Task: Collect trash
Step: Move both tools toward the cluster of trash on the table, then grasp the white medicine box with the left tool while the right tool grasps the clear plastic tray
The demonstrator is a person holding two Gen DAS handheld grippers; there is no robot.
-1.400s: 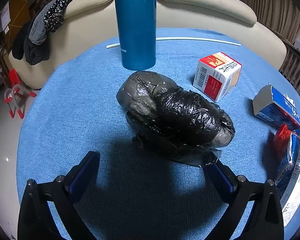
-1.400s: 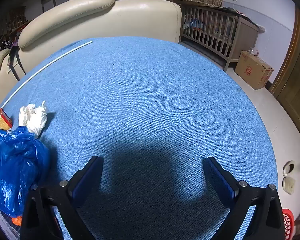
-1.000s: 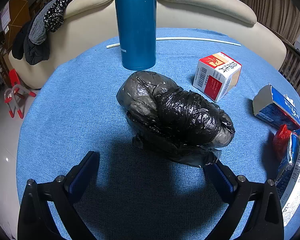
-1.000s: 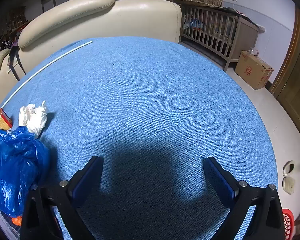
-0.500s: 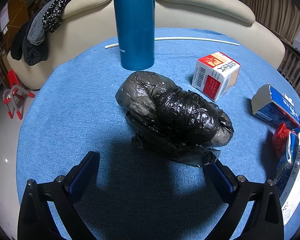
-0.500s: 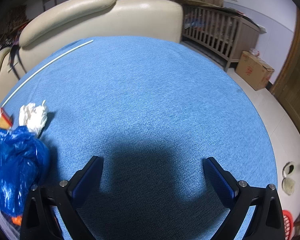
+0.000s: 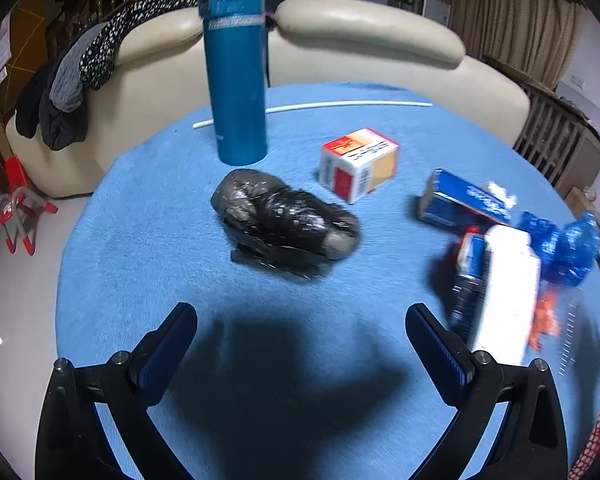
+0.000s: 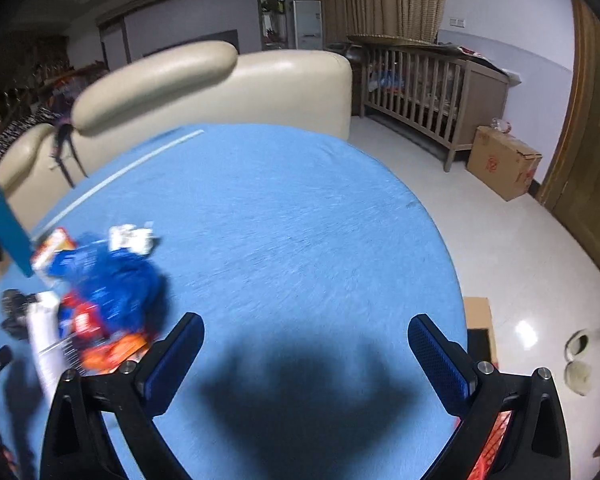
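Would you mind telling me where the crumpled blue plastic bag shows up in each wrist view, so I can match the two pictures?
Left wrist view: the crumpled blue plastic bag lies at the far right edge, beyond the white carton.
Right wrist view: the same bag sits at the left, ahead of the left finger.
Shared landmark: the thin white rod along the table's far side.

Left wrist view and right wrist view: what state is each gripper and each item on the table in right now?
left gripper: open, empty.
right gripper: open, empty.
black bag: bundled shut, lying on the table.
blue bottle: upright, lid on.
red-and-white carton: lying tilted.
blue carton: on its side.
blue plastic bag: crumpled in the pile.
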